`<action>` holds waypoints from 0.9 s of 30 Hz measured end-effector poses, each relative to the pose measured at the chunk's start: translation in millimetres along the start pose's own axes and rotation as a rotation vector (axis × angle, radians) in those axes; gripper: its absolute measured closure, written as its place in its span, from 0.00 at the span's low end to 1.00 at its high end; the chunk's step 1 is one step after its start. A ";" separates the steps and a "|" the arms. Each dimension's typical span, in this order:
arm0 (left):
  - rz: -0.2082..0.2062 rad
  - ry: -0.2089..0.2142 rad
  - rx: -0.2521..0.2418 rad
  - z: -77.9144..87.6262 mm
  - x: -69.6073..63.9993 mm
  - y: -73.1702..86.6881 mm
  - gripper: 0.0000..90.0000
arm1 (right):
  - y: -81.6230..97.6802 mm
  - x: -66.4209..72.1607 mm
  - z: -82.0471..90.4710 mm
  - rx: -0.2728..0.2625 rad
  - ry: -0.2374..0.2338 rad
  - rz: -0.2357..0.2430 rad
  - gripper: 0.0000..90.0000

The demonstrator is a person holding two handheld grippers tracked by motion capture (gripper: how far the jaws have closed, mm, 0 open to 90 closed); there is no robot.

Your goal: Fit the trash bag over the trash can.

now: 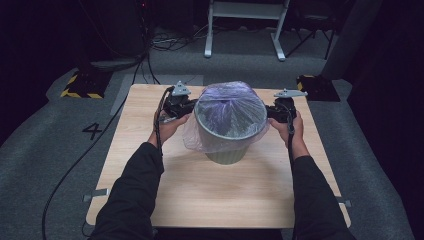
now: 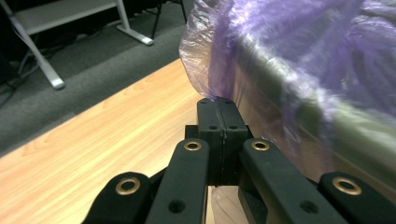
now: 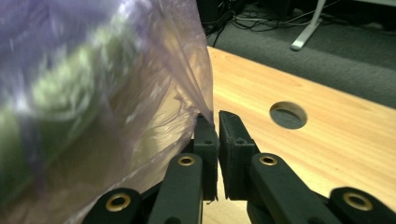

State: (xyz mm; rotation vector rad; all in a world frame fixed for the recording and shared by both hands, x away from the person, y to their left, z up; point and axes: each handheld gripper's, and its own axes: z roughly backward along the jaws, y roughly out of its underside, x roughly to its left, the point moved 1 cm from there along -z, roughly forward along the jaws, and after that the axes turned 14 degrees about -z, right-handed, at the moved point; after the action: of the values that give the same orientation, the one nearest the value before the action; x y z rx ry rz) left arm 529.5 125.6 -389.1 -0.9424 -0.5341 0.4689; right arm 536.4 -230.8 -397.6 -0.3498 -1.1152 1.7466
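Both tools (image 1: 181,106) (image 1: 280,111) flanking bag-lined bin (image 1: 230,131).

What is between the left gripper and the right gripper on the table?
In the high view, the green bin lined with a purple plastic bag stands between the left gripper and the right gripper, which pinch the bag's hem at opposite sides.

Round grey-green plastic waste bin (image 1: 227,152) upright near table centre; thin translucent purple plastic liner bag (image 1: 231,107) draped over its rim, skirt hanging loosely down the outside, crumpled inward inside the opening.
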 end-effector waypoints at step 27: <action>0.078 0.091 0.121 -33.0 -3.8 35.4 0.99 | 33.1 -14.3 -21.9 0.142 -0.027 -0.054 0.98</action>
State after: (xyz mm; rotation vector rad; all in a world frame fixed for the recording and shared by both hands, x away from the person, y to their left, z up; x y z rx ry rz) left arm 541.8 120.6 -435.9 -0.8662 -0.3834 0.5199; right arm 538.3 -234.3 -439.6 -0.2085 -1.0042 1.7754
